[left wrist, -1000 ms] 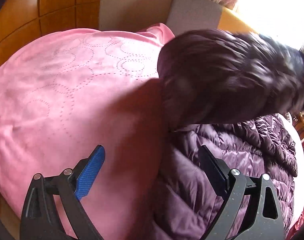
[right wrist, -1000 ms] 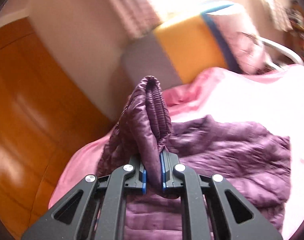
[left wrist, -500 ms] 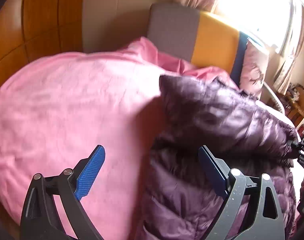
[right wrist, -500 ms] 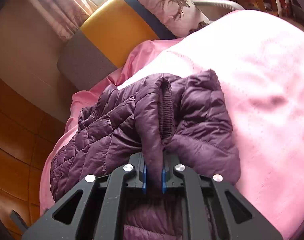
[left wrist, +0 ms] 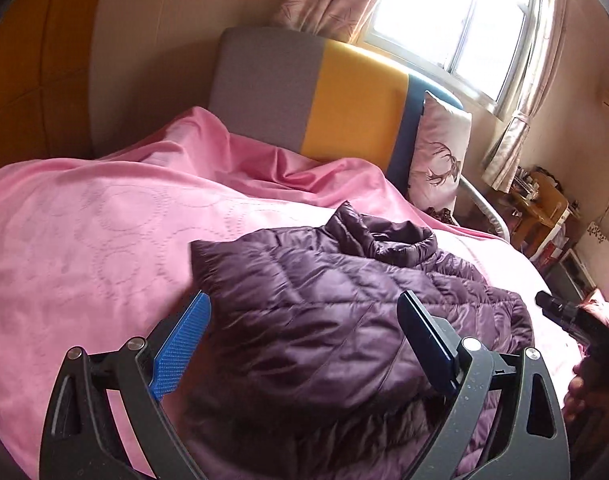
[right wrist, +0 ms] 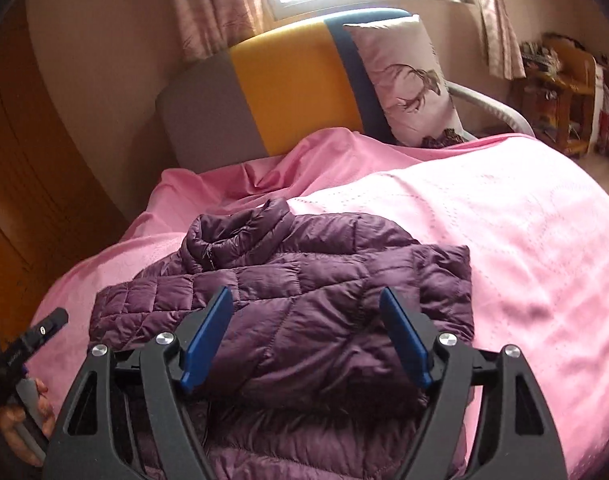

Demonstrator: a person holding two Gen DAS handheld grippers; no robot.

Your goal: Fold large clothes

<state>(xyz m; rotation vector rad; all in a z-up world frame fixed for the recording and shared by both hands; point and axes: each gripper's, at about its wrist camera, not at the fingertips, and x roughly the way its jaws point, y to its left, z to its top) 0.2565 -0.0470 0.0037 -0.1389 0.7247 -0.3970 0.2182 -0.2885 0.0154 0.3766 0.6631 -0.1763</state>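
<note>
Two hand-held grippers hover above a purple quilted puffer jacket (left wrist: pixel 324 320) lying on a bed covered with a pink blanket (left wrist: pixel 84 240). From the left wrist camera, the left gripper (left wrist: pixel 304 344) has its fingers spread wide apart, gripping nothing; its blue-padded fingers frame the near part of the jacket. From the right wrist camera, the right gripper (right wrist: pixel 304 336) is likewise spread wide and holds nothing — the jacket shows between its fingers. The jacket has one side folded over its body, with its collar (right wrist: pixel 232 236) bunched at the far end, toward the headboard (right wrist: pixel 288 92), which is upholstered in grey, yellow and blue bands. A pale pillow printed with a deer (right wrist: pixel 404 80) leans upright against the headboard's blue end. Behind the headboard, a bright window (left wrist: pixel 456 20) is flanked by patterned curtains. At the right edge of the left view, part of the other gripper and the hand holding it appear — dark and partly cut off.
</note>
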